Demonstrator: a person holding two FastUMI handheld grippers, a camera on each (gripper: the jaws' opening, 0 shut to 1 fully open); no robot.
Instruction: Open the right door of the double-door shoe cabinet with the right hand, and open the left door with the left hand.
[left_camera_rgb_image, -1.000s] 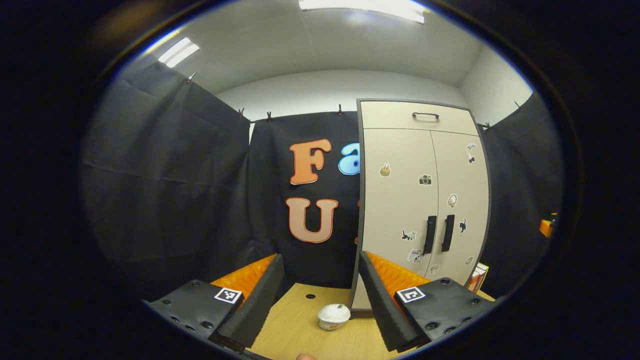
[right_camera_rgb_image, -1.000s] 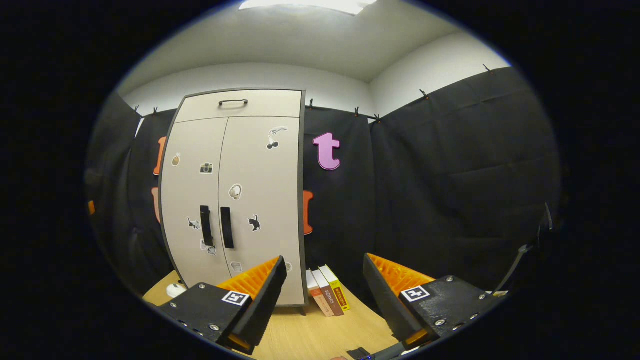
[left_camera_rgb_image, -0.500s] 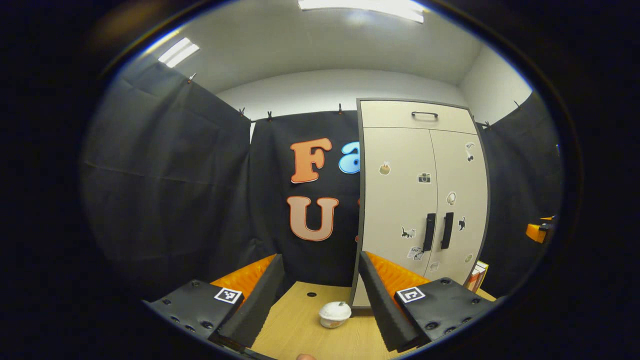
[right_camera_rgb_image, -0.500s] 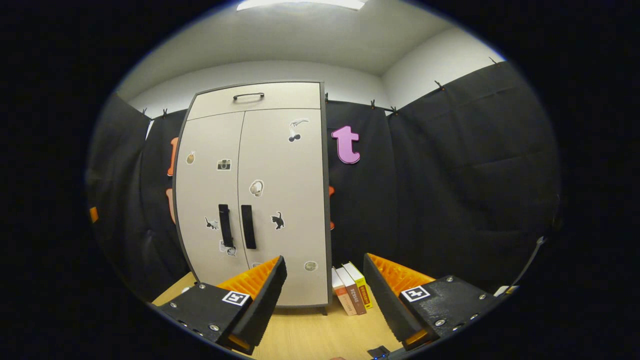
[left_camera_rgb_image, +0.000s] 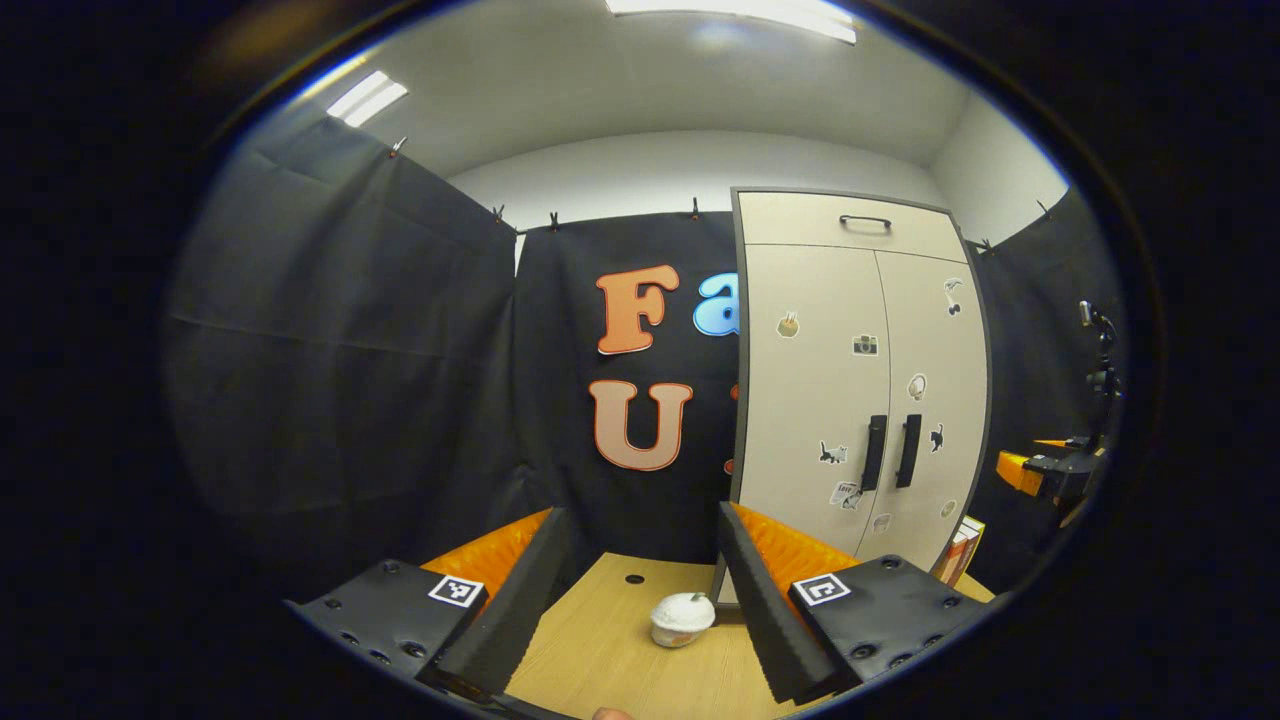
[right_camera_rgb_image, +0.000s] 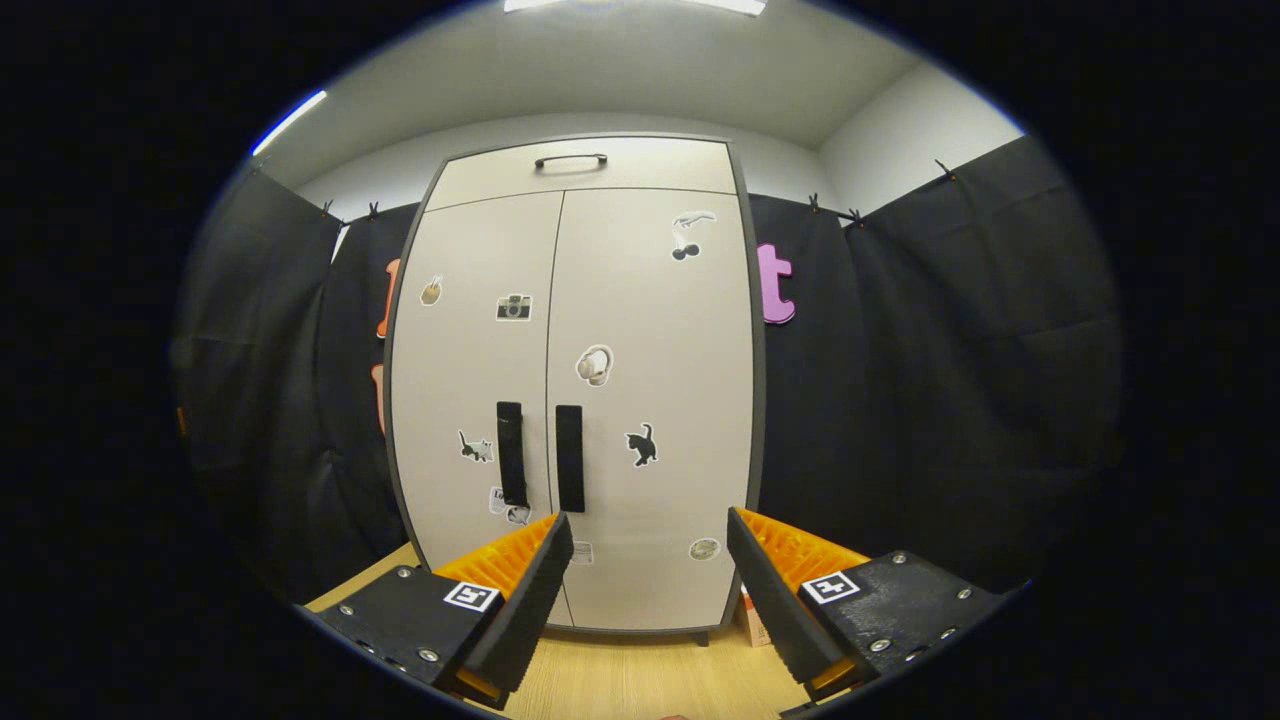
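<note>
Right gripper view faces the tall beige double-door shoe cabinet (right_camera_rgb_image: 575, 400) standing on the light wooden table (right_camera_rgb_image: 620, 680); both doors are closed, stickers dot them, and two black vertical handles (right_camera_rgb_image: 569, 458) sit side by side at the centre seam. The right gripper (right_camera_rgb_image: 645, 560) hangs spread wide, holding nothing. Left gripper view adds a small white lidded cup (left_camera_rgb_image: 682, 618) on the table beside the cabinet's base; the left gripper (left_camera_rgb_image: 640, 560) is also spread, empty.

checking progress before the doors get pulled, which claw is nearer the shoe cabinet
Right. The right claw faces the shoe cabinet head-on, open and short of its handles. The left claw sits farther back and off to the cabinet's left side, open, near a white cup.
</note>
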